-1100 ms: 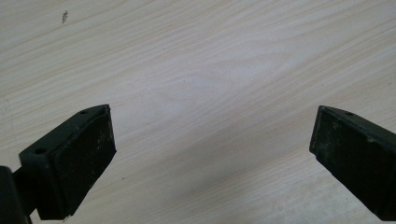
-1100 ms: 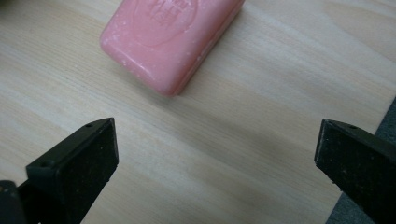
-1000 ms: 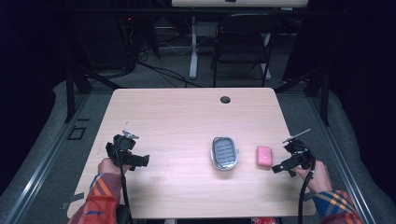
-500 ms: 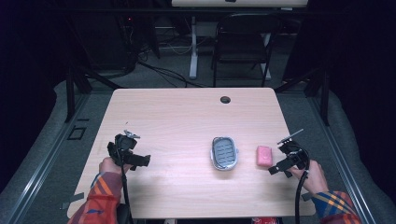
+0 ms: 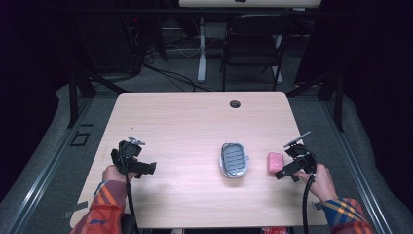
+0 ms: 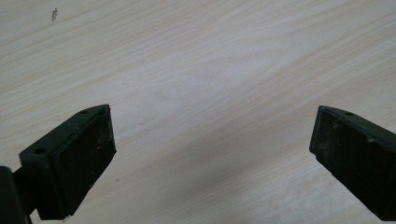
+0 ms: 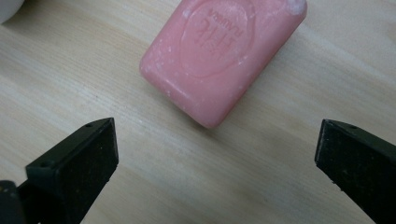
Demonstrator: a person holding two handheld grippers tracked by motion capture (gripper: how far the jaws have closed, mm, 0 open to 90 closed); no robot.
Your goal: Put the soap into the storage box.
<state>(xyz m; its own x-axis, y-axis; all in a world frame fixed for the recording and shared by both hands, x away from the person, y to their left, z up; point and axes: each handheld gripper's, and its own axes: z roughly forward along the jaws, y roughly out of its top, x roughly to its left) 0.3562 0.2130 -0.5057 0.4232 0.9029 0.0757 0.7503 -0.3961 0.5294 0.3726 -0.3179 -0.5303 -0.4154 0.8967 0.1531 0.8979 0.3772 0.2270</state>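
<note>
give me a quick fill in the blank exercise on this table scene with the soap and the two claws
1. The bar of soap lying on the table is ____ in colour.
2. The right claw has its jaws ____, with the soap ahead of them, not yet gripped.
3. In the high view, the soap dish sits to the ____ of the soap.
4. Between the jaws of the left claw there is only bare ____.

Missing words: pink; open; left; table
</note>
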